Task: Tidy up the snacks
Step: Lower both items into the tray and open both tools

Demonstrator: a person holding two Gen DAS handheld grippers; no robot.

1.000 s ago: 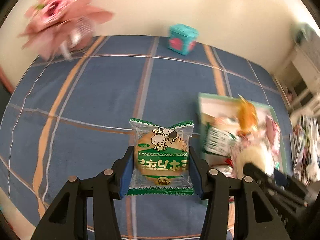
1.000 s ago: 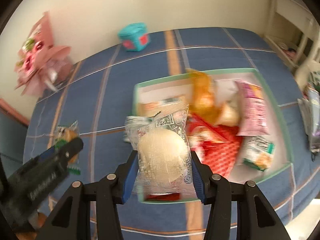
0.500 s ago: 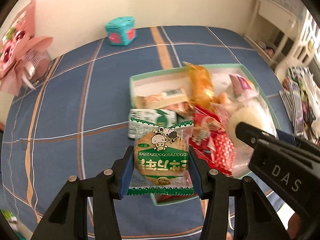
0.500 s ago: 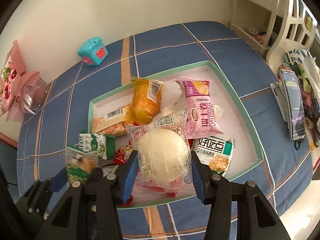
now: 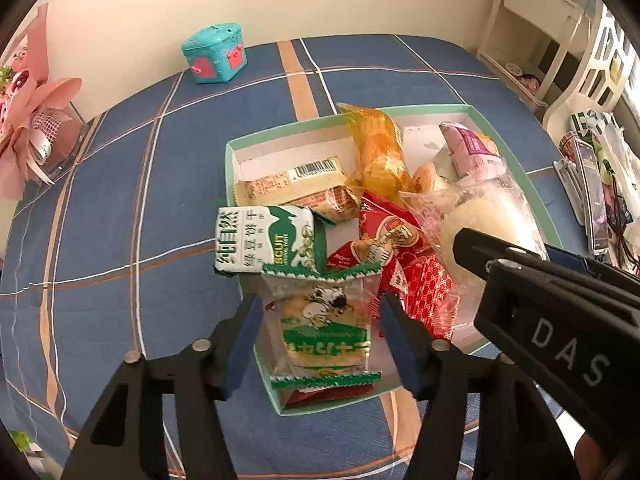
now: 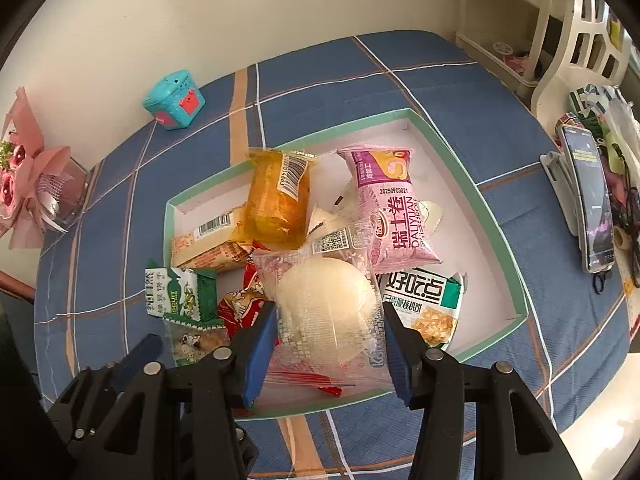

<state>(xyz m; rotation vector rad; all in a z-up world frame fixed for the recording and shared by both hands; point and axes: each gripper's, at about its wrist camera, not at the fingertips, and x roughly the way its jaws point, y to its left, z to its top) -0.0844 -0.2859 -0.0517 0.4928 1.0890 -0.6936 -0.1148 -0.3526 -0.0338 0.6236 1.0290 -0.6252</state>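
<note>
My left gripper (image 5: 320, 316) jaws just opened; green cow-print biscuit packet (image 5: 326, 330) loose between them, over the tray (image 5: 230, 160) corner. Right gripper (image 6: 330, 330) jaws clamp a clear-wrapped white bun (image 6: 326, 306) above crowded snacks.

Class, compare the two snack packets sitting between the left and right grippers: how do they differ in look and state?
The cow-print biscuit packet has green zigzag edges and a flat biscuit; the white bun packet is clear, holding a round, pale bun. The left gripper has just been opening and gaps show beside its packet; the right gripper clamps its packet. Both hang over the box.
</note>
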